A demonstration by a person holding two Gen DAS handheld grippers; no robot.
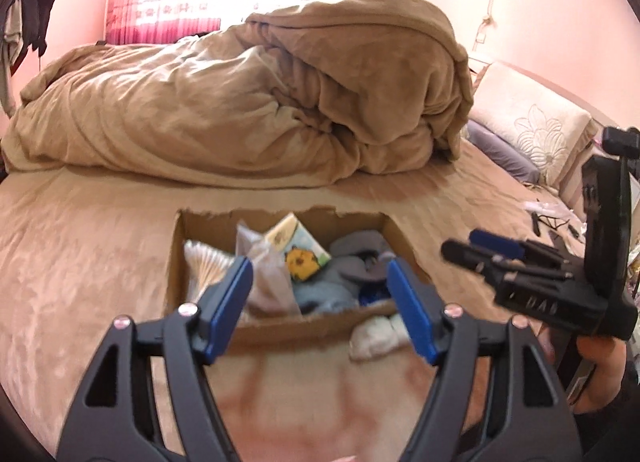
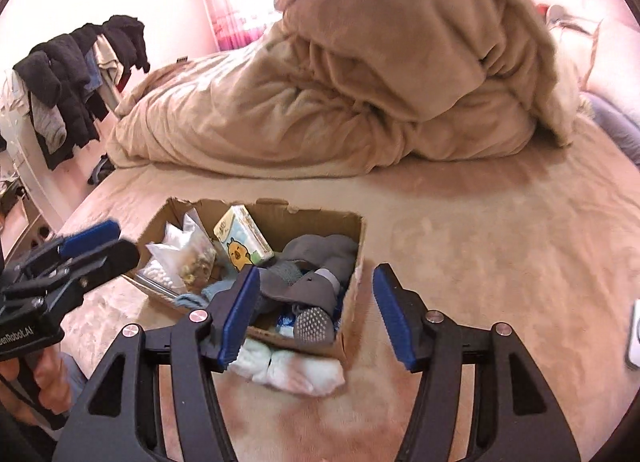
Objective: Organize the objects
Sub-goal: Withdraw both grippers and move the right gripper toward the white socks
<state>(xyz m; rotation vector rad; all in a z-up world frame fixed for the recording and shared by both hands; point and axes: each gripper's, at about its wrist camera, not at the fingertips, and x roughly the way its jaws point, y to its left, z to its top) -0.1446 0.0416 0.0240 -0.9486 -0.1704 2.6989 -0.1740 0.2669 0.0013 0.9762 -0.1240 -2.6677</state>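
left wrist view looks over a bed (image 1: pixel 100 229) covered in a tan sheet, with an open cardboard box (image 1: pixel 280 328) sitting on it just ahead of the left gripper (image 1: pixel 320 302). its jaws are spread wide with nothing between them. inside the box lie a clear plastic bag (image 1: pixel 262 262), a tissue pack with a yellow chick print (image 1: pixel 300 250), a packet of cotton swabs (image 1: pixel 204 266) at the left end, and grey and blue socks (image 1: pixel 348 274) heaped at the right end. a pale blue-white sock bundle (image 1: pixel 376 336) rests on the sheet, touching the near wall of the box. the right gripper (image 1: pixel 476 248) shows at the right edge, held in a hand (image 1: pixel 600 366).

right wrist view has the right gripper (image 2: pixel 312 320) hanging above the near right corner of the box (image 2: pixel 356 262), jaws spread and empty. a grey sock with a dotted sole (image 2: pixel 314 324) lies near that corner. a rumpled tan duvet (image 2: pixel 360 93) is piled on the far side of the bed, well apart from the box. dark clothes (image 2: pixel 72 73) hang on a rack at the left.
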